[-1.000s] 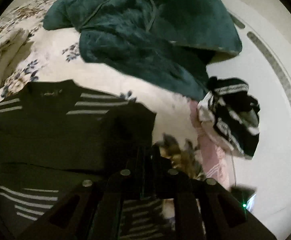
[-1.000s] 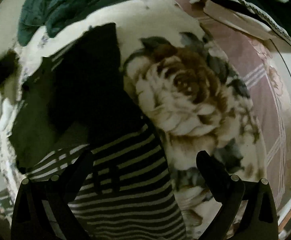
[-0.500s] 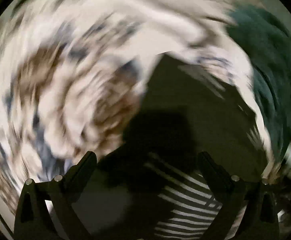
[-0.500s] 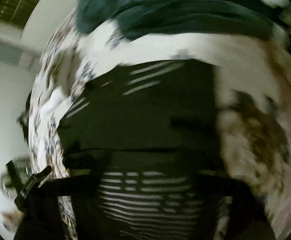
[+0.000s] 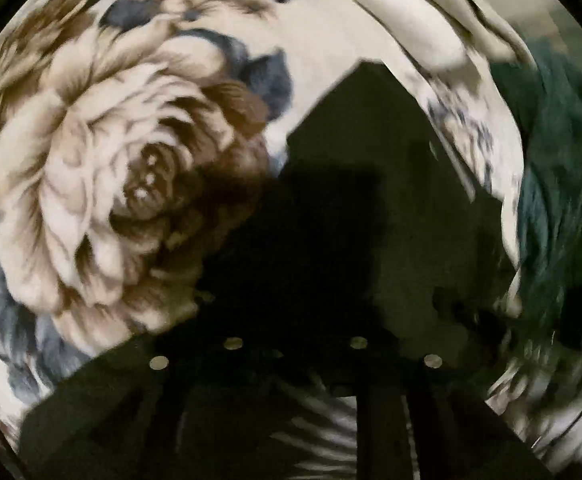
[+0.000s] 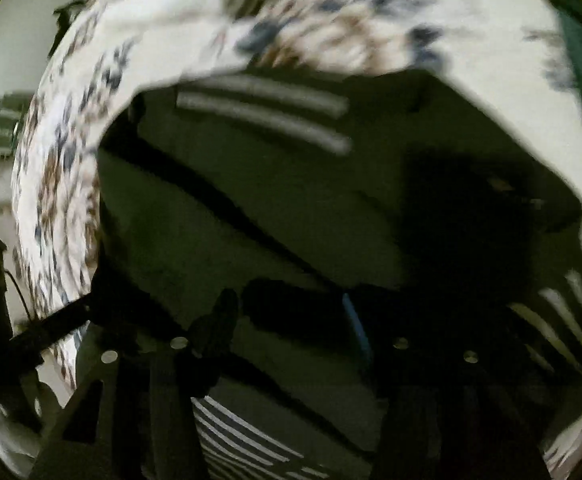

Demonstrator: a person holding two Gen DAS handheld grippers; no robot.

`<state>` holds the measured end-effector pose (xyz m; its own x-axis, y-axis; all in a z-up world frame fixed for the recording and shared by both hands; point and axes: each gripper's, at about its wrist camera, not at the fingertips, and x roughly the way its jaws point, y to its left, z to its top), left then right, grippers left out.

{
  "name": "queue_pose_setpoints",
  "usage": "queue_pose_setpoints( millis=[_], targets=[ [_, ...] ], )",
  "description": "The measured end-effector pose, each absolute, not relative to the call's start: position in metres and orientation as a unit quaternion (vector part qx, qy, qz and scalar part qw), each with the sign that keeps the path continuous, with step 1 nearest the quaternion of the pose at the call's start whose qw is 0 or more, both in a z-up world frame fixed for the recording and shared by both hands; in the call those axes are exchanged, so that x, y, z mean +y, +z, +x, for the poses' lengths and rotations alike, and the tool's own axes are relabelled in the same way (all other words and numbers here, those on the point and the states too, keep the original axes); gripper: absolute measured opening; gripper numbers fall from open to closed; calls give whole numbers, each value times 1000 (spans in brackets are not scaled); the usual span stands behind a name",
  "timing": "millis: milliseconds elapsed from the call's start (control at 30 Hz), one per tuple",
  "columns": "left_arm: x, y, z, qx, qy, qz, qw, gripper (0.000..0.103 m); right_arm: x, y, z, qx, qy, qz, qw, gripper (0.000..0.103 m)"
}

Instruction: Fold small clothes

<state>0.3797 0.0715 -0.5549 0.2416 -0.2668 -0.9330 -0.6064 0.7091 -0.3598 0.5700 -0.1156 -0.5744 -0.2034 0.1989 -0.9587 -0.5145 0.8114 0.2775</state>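
both views have swung low over the dark striped top on the floral blanket; left gripper probably narrow, right gripper unclear, likely reaching for an edge to fold.

left claw low, dark, right claw fingers apart

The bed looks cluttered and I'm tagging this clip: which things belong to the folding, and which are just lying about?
Part of the job:
- dark striped top
- left claw
- right claw

Just lying about:
- floral blanket, the surface underneath
- teal garment, heaped at the right edge
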Motion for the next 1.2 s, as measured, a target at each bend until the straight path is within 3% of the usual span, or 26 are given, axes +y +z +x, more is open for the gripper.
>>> queue_pose_setpoints(
  millis=[33,67,300,400,500,533,567,600,633,667,800,867,900,933,967,1067,1100,1133,1167,1200],
  targets=[
    [70,-553,375,606,118,-347,706,14,-112,-579,566,718,292,-122,620,23],
    [70,-552,368,609,116,-336,709,14,-113,-580,563,712,294,-128,625,2],
    [70,-556,349,623,96,-300,716,14,-130,-549,578,659,255,-80,703,1],
    [69,-548,353,633,83,-291,712,15,-134,-540,587,634,226,-108,732,0],
    [85,-532,354,628,70,-320,706,19,-141,-535,603,656,220,-57,719,0],
    [94,-525,357,617,68,-331,711,29,-152,-534,610,677,225,-15,701,1],
    [102,-520,364,607,69,-334,718,48,-162,-529,614,681,223,8,697,8],
    [108,-516,372,599,70,-334,725,57,-181,-519,615,678,213,30,702,17],
    [116,-513,384,588,71,-330,735,63,-194,-514,614,678,206,39,704,44],
    [120,-513,398,584,70,-322,742,63,-208,-508,612,678,196,50,707,61],
    [120,-536,451,599,54,-262,755,63,-301,-497,586,676,114,74,724,64],
    [114,-551,470,613,44,-231,755,59,-342,-502,568,683,69,76,723,64],
    [109,-556,478,613,38,-212,760,50,-363,-506,561,689,47,85,719,64],
    [104,-557,483,608,28,-197,768,17,-378,-511,554,692,32,96,714,64],
    [98,-558,487,609,24,-184,771,9,-392,-517,546,697,20,108,709,64],
    [93,-554,494,598,28,-162,784,5,-418,-539,525,706,-8,130,696,61],
    [93,-554,496,596,31,-162,786,5,-421,-547,519,709,-6,133,693,54],
    [96,-553,498,594,37,-165,786,5,-420,-552,515,708,2,137,693,25],
    [99,-552,501,592,43,-172,786,4,-419,-554,512,704,0,134,697,11],
    [102,-553,504,593,47,-175,784,4,-417,-553,508,694,-2,135,707,9]
  ],
)
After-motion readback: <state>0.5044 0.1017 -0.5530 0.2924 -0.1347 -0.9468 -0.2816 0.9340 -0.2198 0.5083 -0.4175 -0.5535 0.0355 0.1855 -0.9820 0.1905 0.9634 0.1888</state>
